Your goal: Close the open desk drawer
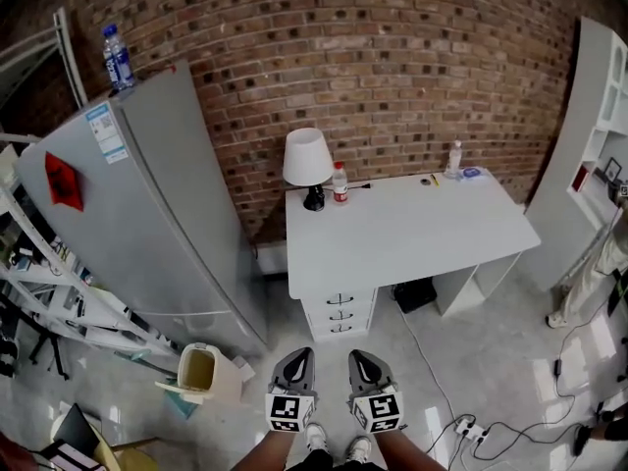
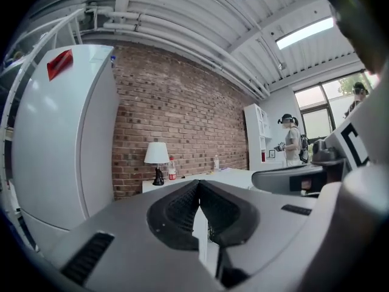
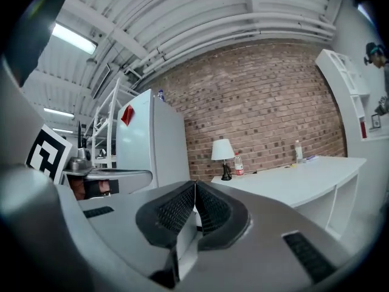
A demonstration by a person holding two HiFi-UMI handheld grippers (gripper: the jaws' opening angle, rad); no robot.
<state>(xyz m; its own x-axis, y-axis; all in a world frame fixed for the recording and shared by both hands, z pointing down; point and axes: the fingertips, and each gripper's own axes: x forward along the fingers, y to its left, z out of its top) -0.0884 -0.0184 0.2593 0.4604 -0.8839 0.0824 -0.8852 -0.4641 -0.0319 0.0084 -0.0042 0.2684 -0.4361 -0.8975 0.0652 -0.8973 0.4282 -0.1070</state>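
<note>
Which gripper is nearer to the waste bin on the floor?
Left. The left gripper is just right of the waste bin in the head view; the right gripper is farther right, beyond the left one.

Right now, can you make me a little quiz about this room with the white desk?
1. True or false: the white-shaded table lamp stands on top of the tall grey fridge.
2. What stands right beside the lamp on the white desk? A) a red-labelled plastic bottle B) a mug C) a book
3. Are the jaws of the left gripper and the right gripper apart or together?
Key: 1 false, it stands on the desk. 2 A. 3 together, with nothing between them.
</note>
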